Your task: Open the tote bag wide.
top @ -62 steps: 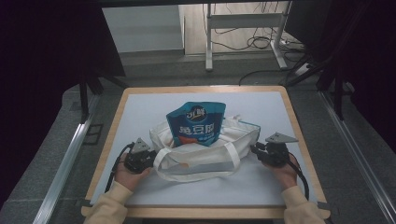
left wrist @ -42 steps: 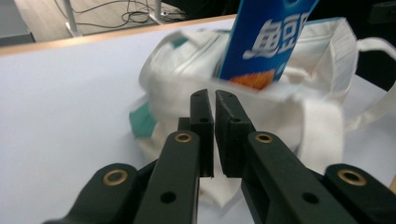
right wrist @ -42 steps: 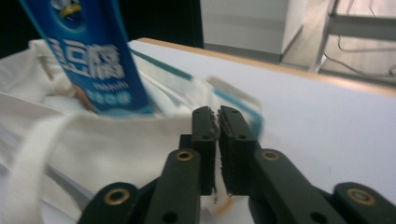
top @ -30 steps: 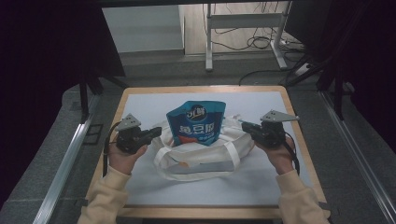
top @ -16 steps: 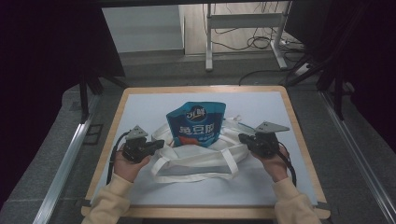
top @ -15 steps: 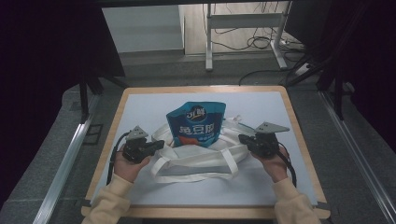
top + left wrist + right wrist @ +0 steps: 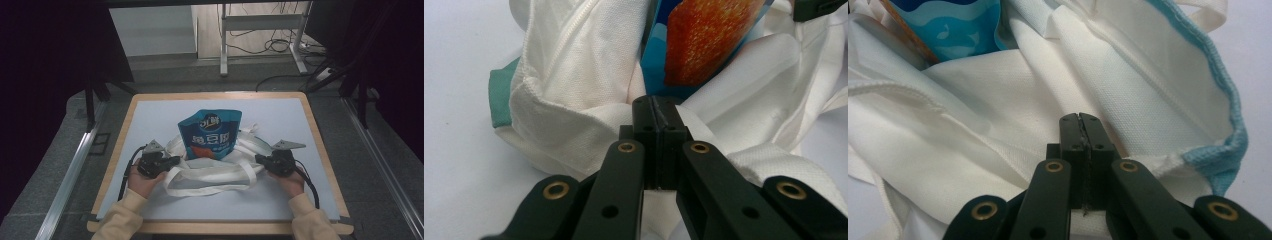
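Note:
A white cloth tote bag (image 7: 210,174) lies slumped mid-table, with a blue snack pouch (image 7: 210,132) standing upright in its mouth. My left gripper (image 7: 172,161) is shut on the bag's left side; its jaws (image 7: 655,107) meet on white fabric (image 7: 569,75), just below the pouch's orange panel (image 7: 709,40). At the bag's right side my right gripper (image 7: 260,159) is shut too. In the right gripper view its jaws (image 7: 1081,120) pinch the cloth (image 7: 998,115) near the blue-trimmed rim (image 7: 1225,105). The pouch (image 7: 958,25) sits at the top left there.
The pale blue-grey mat (image 7: 285,115) has a wooden border (image 7: 320,145). One bag handle (image 7: 210,189) loops toward the near edge. Cables trail back from both grippers along the forearms. Metal rails run beside the table, and a desk frame stands beyond it.
Both grippers, holding the bag's sides, have come back toward the near edge and down. The bag's walls have sagged, so more of the pouch stands exposed.

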`<state>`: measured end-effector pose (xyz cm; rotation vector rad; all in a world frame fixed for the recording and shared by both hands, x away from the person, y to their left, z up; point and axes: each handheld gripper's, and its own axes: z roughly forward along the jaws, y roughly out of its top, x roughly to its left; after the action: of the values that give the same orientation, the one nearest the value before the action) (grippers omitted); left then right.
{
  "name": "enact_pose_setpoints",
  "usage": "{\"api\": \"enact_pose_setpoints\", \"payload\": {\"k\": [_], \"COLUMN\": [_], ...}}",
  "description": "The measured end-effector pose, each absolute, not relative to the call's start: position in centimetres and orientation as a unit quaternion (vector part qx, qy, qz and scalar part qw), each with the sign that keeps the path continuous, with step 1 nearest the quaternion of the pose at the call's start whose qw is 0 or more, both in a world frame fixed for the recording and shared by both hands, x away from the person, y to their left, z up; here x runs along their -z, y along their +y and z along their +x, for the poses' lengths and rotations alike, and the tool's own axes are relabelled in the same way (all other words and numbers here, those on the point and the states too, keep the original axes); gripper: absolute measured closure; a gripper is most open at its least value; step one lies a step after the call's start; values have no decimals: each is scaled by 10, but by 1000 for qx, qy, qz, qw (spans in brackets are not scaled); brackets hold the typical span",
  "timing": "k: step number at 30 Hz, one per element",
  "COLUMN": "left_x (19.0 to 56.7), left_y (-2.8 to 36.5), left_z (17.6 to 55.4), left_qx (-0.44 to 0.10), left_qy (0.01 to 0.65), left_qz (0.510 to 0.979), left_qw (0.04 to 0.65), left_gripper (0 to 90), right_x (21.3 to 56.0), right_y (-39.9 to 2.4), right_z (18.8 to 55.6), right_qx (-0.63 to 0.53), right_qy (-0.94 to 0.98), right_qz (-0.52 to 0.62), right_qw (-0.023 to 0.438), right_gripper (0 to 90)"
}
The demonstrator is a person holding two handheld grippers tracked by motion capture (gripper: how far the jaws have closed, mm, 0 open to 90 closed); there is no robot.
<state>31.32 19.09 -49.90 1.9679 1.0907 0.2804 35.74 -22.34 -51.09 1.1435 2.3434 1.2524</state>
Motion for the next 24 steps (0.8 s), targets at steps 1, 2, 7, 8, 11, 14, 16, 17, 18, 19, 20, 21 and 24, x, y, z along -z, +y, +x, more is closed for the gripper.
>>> {"api": "enact_pose_setpoints", "payload": {"k": [1, 2, 7, 8, 11, 14, 16, 17, 18, 19, 20, 21, 24], "left_x": [500, 500, 498, 497, 491, 481, 475, 473, 472, 471, 469, 469, 468], "left_y": [191, 191, 192, 192, 191, 191, 191, 191, 190, 190, 190, 190, 189], "left_z": [313, 313, 313, 312, 310, 307, 307, 308, 310, 313, 317, 320, 332], "left_qx": [-111, -111, -114, -117, -120, -142, -152, -156, -161, -163, -160, -159, -150], "left_qy": [437, 437, 435, 432, 432, 424, 423, 424, 424, 426, 428, 428, 433], "left_qz": [786, 785, 785, 786, 782, 781, 778, 777, 777, 776, 776, 776, 779], "left_qw": [424, 425, 427, 427, 434, 436, 439, 438, 436, 435, 435, 436, 428], "left_gripper": [897, 897, 896, 896, 896, 895, 895, 895, 895, 895, 895, 895, 895], "right_x": [511, 510, 507, 507, 501, 492, 486, 483, 481, 478, 476, 474, 471], "right_y": [-223, -223, -221, -221, -219, -217, -213, -212, -209, -207, -205, -201, -192], "right_z": [357, 357, 354, 354, 352, 349, 345, 343, 340, 338, 336, 333, 325], "right_qx": [-429, -426, -427, -427, -432, -443, -451, -456, -459, -463, -467, -471, -476], "right_qy": [805, 808, 808, 808, 805, 801, 800, 800, 800, 800, 800, 801, 806], "right_qz": [388, 386, 379, 379, 374, 366, 356, 351, 346, 342, 337, 332, 320], "right_qw": [129, 130, 147, 147, 158, 166, 171, 171, 171, 169, 167, 162, 150], "right_gripper": [886, 886, 885, 885, 884, 884, 885, 885, 885, 884, 884, 884, 884]}}
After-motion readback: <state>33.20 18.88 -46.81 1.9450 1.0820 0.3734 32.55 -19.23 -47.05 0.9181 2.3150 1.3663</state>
